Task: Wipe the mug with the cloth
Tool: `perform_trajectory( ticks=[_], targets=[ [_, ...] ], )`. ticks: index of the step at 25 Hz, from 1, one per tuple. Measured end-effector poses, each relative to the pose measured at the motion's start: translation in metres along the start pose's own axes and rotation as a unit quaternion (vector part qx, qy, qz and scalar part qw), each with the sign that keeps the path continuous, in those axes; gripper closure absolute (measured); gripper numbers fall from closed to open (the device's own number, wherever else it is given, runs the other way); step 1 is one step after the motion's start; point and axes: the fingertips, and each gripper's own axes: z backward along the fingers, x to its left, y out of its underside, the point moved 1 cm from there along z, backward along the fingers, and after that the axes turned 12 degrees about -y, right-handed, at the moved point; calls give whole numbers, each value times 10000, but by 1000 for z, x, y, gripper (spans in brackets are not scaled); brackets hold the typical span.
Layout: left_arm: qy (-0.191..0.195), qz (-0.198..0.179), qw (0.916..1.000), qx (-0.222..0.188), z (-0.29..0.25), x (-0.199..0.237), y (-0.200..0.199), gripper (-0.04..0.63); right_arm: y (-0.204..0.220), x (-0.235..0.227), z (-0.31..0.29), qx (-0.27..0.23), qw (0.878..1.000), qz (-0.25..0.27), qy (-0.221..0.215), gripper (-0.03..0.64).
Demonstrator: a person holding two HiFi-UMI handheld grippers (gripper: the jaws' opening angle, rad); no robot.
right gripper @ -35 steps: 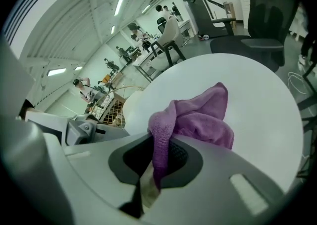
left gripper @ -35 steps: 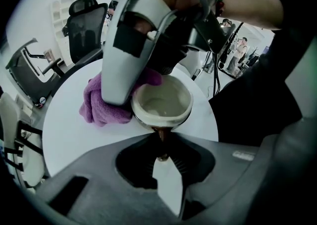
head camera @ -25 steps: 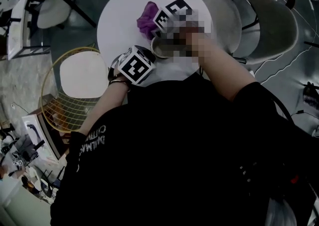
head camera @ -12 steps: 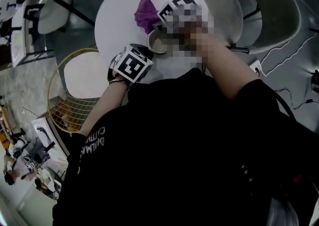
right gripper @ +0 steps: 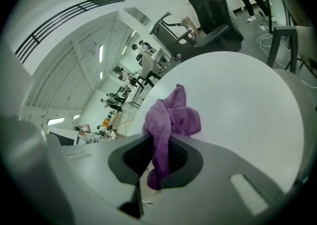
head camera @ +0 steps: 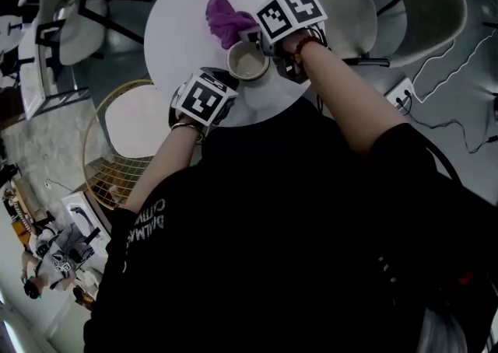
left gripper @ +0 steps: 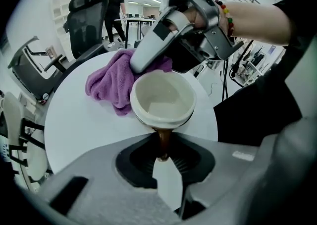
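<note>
1. Two grippers split the job: the left gripper anchors the work and the right gripper carries the wiper.
2. The left gripper's jaws stand narrow, clamped on the brown handle of the cream mug. Gripping it there probably stops the mug from spinning or sliding under a rub. It also leaves the rim, the wall and the inside bare for the cloth.
3. The mug sits mouth up between the two grippers on the round white table, toward the edge nearest the person. Whether its base rests on the top or is slightly lifted cannot be told.
4. The right gripper's jaws are pinched on a fold of the purple cloth. The rest spills forward and lies bunched on the table just beyond the mug's far side. A grip on one fold likely leaves a loose pad of fabric to press against the mug.
5. In the left gripper view, the right gripper's fingers hang just over the far rim, angled down. Contact between the purple cloth and the mug cannot be confirmed. It looks as if wiping at the rim is the step in hand.
</note>
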Motion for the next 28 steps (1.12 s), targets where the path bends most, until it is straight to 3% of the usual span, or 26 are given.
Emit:
perform_trajectory(
  ticks=[6, 13, 28],
  targets=[
    [44, -26, 10000, 52, 0, 0, 1, 534, 2, -2, 9, -550, 9978, -344, -159, 584],
    [22, 96, 9999, 22, -1, -1, 1, 532, 11, -12, 23, -1397, 9844, -981, -423, 584],
    [-182, 325, 9993, -91, 0, -5, 2, 537, 20, -19, 32, -2195, 9692, -1120, -1, 584]
  ],
)
